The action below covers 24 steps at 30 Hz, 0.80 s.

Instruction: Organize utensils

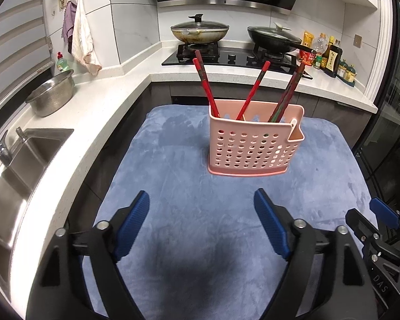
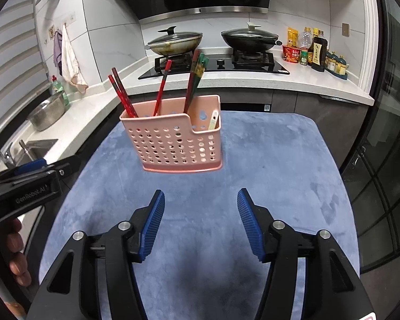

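A pink perforated utensil holder [image 1: 253, 146] [image 2: 177, 141] stands upright on the blue mat [image 1: 200, 208] [image 2: 266, 160]. Red chopsticks [image 1: 208, 85] [image 2: 122, 93] lean out of its left part, and a bundle of red and green chopsticks [image 1: 286, 98] [image 2: 196, 80] rises from its right part. A pale spoon handle [image 2: 214, 120] sits in the small side pocket. My left gripper [image 1: 201, 200] hovers open over the mat, short of the holder, nothing between its blue pads. My right gripper [image 2: 201, 200] is open too, also empty. Each gripper shows at the other view's edge.
White countertop [image 1: 98, 112] wraps the left and back. A steel sink [image 1: 18, 165] and colander [image 1: 52, 93] lie left. Two lidded woks [image 1: 200, 29] [image 1: 273, 38] sit on the hob behind. Sauce bottles [image 1: 330, 56] stand back right. A glass door [image 2: 381, 160] is right.
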Tool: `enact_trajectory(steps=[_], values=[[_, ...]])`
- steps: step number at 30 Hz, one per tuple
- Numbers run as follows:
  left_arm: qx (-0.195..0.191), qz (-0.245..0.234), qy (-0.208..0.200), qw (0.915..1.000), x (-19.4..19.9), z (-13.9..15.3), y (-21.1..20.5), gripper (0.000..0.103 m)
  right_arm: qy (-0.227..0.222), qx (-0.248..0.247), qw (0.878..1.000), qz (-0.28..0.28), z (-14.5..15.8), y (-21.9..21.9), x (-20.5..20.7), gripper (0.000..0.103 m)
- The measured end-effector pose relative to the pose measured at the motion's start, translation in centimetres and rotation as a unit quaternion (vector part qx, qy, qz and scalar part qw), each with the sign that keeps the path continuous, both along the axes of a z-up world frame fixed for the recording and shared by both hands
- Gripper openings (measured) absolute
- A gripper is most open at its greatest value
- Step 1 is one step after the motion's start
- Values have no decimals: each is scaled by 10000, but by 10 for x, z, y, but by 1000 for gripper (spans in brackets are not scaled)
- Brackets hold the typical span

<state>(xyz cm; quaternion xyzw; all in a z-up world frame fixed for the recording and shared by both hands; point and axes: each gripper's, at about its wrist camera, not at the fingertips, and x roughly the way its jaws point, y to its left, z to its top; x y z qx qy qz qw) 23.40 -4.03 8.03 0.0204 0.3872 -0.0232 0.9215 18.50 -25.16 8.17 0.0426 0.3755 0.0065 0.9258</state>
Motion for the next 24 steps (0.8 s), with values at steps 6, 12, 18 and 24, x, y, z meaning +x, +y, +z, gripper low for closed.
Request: enact_trajectory(steps=[6,12,18,24], values=[[98,87,54,9999,-6,-7,2,87,29,1,10000,-72,-7,-5,-8,64],[137,140,168,9997,-12,-16,6,87,51,-112,9998,-167,-12,-8,-15,84],[166,189,276,9993,-17,-25,9,90,62,-219,9995,-237,-14,-6,-19,86],[211,243,334,9989,-21,-32,12,93,121,-207,9991,-344,-15,-8,-20,87]])
